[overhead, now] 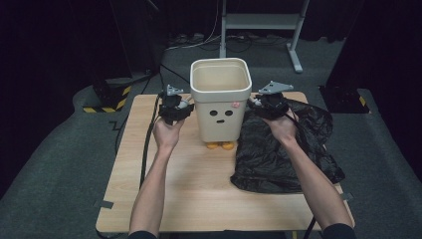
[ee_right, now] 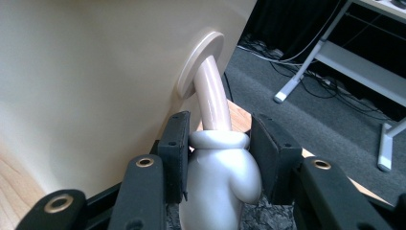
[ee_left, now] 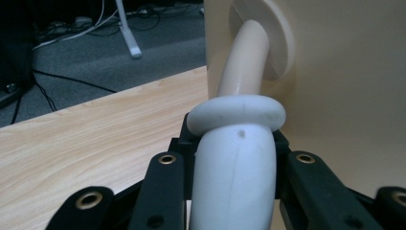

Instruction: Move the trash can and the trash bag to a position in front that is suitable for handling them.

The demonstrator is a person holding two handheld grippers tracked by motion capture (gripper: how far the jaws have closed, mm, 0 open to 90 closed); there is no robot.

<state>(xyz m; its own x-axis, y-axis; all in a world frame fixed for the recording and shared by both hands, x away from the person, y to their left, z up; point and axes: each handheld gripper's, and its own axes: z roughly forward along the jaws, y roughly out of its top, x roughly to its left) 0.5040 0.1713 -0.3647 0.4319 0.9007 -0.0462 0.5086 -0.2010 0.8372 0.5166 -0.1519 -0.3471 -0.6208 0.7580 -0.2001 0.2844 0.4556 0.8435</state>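
Observation:
A cream bin (overhead: 221,99) with a drawn face and orange feet (overhead: 220,145) stands at the back middle of the wooden table (overhead: 189,199). From each side wall (ee_left: 344,96) sticks a curved arm-shaped handle ending in a mitten. My left gripper (overhead: 186,106) is at the bin's left side; in its own view the left gripper (ee_left: 234,143) is shut on the left mitten handle (ee_left: 234,182). My right gripper (overhead: 254,103) is at the bin's right side; in its view the right gripper (ee_right: 218,143) has both pads against the right mitten handle (ee_right: 218,182), beside the bin wall (ee_right: 95,72).
A crumpled black plastic bag (overhead: 288,149) lies on the table's right half, under my right forearm. Behind the table stand a white metal frame (overhead: 293,40), floor cables and a base with yellow-black tape (overhead: 107,102).

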